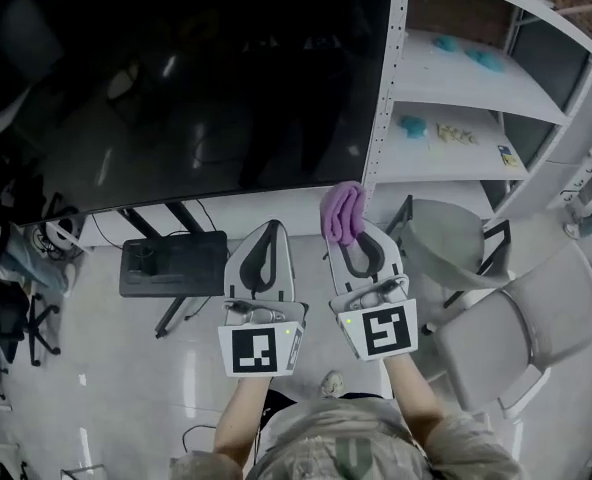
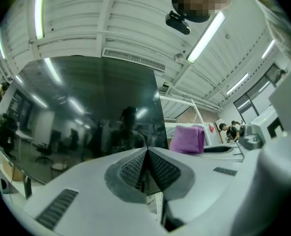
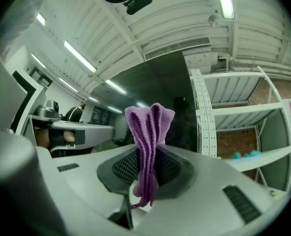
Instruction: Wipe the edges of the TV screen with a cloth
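A folded purple terry cloth (image 3: 148, 132) is pinched between the jaws of the right gripper (image 1: 350, 236). Its bunched top stands proud of the jaw tips and a short tail hangs below them. In the head view the cloth sits at the lower right corner of the large dark glossy TV screen (image 1: 196, 88), close beside the white perforated post of the metal shelf rack (image 1: 388, 88). I cannot tell whether it touches the glass yet. The left gripper (image 1: 268, 230) hangs next to the right one, below the screen's bottom edge, with its jaws pressed together on nothing.

To wipe well, the soft bunched top should meet the edge first, so the hard jaw tips stay off the panel. Light, even pressure along the border seems best, with the pinch firm enough that drag does not pull the cloth out. The gap to the rack post looks tight, so the right edge calls for a slow, straight pass.
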The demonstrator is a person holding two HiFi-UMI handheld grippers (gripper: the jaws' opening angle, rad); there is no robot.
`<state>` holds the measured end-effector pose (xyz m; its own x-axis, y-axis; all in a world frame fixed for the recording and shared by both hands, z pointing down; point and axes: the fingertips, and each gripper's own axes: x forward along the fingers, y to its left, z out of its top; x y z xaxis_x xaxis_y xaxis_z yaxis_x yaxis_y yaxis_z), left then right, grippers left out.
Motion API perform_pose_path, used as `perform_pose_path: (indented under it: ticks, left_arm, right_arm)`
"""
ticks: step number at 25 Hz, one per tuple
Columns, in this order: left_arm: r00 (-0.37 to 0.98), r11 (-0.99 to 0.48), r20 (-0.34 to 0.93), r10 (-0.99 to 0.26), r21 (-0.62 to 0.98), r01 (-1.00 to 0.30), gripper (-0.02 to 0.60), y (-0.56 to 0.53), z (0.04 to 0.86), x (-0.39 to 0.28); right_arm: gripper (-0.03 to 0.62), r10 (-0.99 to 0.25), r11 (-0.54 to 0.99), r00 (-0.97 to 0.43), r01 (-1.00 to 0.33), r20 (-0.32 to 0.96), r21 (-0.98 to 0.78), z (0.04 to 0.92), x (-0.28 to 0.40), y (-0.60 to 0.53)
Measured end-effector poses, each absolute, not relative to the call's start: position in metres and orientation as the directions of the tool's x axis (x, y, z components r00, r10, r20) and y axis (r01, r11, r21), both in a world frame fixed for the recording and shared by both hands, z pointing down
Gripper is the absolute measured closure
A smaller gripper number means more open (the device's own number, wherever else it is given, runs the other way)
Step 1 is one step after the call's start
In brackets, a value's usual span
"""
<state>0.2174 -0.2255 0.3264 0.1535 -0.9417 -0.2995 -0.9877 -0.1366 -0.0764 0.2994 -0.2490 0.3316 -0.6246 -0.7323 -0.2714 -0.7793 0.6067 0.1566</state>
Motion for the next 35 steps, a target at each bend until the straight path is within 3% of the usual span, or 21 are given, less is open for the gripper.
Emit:
perform_pose_path:
  ticks: [9, 35]
  left_arm:
    - [0.078, -0.064, -0.225, -0.971, -0.069, -0.996, 0.566, -0.166, 0.373, 0.203]
    - [0.103, -0.087, -0.177, -0.979, -0.098, -0.991, 0.566, -0.157, 0.394, 0.178]
  right_arm:
    - [0.531, -0.648, 0.743, -0.745, -0.664, -0.159, 0.084, 0.394, 0.272, -0.174]
    - [0.531, -0.683, 0.701, -0.715, -0.699, -0.149, 0.142, 0.403, 0.263, -0.164]
